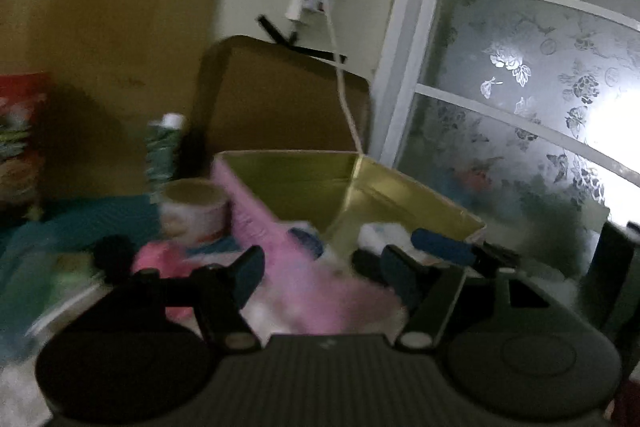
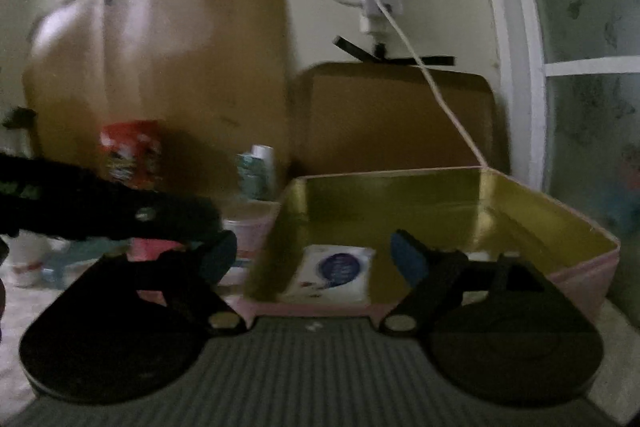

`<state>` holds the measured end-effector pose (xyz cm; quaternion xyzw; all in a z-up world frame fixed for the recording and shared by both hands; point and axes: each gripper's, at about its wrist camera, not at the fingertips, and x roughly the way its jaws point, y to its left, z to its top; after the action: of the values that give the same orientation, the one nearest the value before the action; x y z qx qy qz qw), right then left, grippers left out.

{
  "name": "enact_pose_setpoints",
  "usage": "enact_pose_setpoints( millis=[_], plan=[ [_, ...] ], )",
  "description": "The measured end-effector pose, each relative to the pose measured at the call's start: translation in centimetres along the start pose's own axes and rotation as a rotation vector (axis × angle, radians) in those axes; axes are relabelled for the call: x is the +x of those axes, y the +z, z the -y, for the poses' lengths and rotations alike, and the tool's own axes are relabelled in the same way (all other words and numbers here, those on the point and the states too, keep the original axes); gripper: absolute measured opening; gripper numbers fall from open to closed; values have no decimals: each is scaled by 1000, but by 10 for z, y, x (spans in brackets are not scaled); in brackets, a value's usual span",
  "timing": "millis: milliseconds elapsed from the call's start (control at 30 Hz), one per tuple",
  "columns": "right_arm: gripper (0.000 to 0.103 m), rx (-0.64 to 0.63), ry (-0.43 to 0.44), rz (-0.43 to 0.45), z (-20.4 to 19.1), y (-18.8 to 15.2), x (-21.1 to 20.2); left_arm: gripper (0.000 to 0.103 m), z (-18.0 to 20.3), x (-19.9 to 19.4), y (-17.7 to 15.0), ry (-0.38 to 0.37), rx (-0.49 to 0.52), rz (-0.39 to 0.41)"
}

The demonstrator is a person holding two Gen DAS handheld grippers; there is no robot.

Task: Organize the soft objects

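Pink box [image 2: 576, 275] on pale surface [image 2: 616, 327]

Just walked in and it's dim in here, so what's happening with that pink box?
A person with a gripper in each hand is sorting soft things into an open pink box with a gold lining. A white packet with a blue circle already lies on its floor. The right gripper hangs open and empty in front of the box. The left gripper is open by the box's corner, nothing clamped; the picture there is blurred.

Pink box [image 2: 580, 267] open-topped, nearly empty
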<state>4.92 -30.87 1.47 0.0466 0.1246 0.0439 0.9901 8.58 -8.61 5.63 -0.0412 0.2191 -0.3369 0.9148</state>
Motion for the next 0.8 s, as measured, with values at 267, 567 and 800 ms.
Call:
enact_pose_setpoints(
  millis=[267, 567, 800],
  plan=[
    [48, -28, 184, -124, -51, -17, -2, 66, -65, -59, -58, 271, -48, -54],
    [59, -92, 178, -192, -102, -3, 63, 66, -119, -74, -64, 274, -255, -7],
    [34, -120, 111, -251, -113, 1, 124, 66, -111, -79, -69, 285, -214, 20]
  ],
)
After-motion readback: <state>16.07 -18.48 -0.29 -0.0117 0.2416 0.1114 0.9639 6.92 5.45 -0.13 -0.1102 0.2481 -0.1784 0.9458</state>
